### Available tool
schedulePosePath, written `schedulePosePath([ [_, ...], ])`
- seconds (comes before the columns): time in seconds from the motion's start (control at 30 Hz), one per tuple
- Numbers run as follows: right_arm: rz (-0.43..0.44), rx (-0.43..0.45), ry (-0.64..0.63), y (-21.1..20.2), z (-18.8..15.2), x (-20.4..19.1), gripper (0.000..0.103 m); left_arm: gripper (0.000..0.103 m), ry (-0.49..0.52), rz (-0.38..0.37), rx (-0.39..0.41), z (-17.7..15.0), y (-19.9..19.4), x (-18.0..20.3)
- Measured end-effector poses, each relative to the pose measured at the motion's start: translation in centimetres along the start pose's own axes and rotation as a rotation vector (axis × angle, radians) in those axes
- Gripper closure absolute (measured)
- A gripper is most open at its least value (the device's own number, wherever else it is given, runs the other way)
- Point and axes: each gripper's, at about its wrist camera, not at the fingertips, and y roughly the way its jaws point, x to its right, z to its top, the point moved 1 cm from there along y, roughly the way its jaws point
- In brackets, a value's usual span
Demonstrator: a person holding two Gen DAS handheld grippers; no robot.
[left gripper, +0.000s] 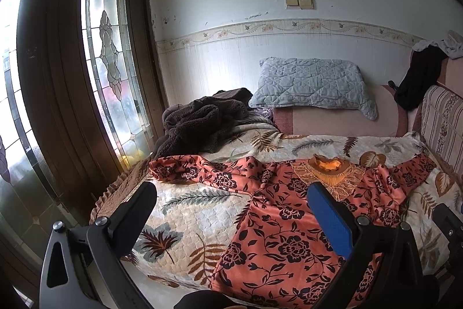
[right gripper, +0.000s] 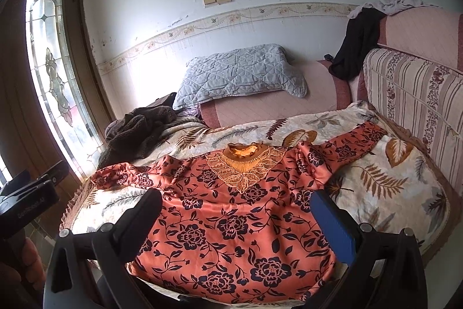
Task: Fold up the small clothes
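We see a sofa seat [right gripper: 277, 109] covered by a leaf-print blanket [right gripper: 385, 178]. On the blanket an orange floral blouse [right gripper: 231, 222] lies flat, sleeves spread; a dark fleecy garment [right gripper: 136, 132], perhaps a jacket, is heaped at its far-left end.

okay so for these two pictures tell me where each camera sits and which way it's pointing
Left wrist: on the left gripper, low at the bed's near edge, facing the wall; open fingers frame the floral top, door at left.
Right wrist: on the right gripper, further right, facing the same way; open fingers straddle the floral top; the left gripper shows at left.
Shared: the top, grey pillow, brown fleece.
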Motion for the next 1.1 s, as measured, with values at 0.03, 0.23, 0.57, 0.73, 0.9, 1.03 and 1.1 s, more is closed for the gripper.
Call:
schedulePosePath([
  [0.03,0.000,-0.001,0.002,0.04,-0.07,-0.01,0.000,0.000,0.001,0.001,0.000,0.07,-0.03,0.07],
  [0.23,0.000,-0.002,0.003,0.10,-0.08,0.18,0.000,0.000,0.002,0.000,-0.003,0.24,-0.06,0.16],
  [0.57,0.002,-0.011,0.010,0.42,-0.12,0.31,0.000,0.000,0.007,0.004,-0.011,0.33,0.11,0.31],
  [0.73,0.001,-0.016,0.013,0.59,-0.24,0.20,0.000,0.000,0.009,0.004,-0.011,0.26,0.18,0.28],
  [0.9,0.001,-0.022,0.017,0.72,-0.16,0.32,0.000,0.000,0.009,0.006,-0.012,0.10,0.23,0.30],
  [1.03,0.004,-0.022,0.018,0.77,-0.25,0.33,0.000,0.000,0.009,0.008,-0.013,-0.09,0.35,0.25],
  [1.1,0.003,-0.023,0.017,0.75,-0.22,0.35,0.000,0.000,0.009,0.010,-0.015,-0.19,0.43,0.23],
])
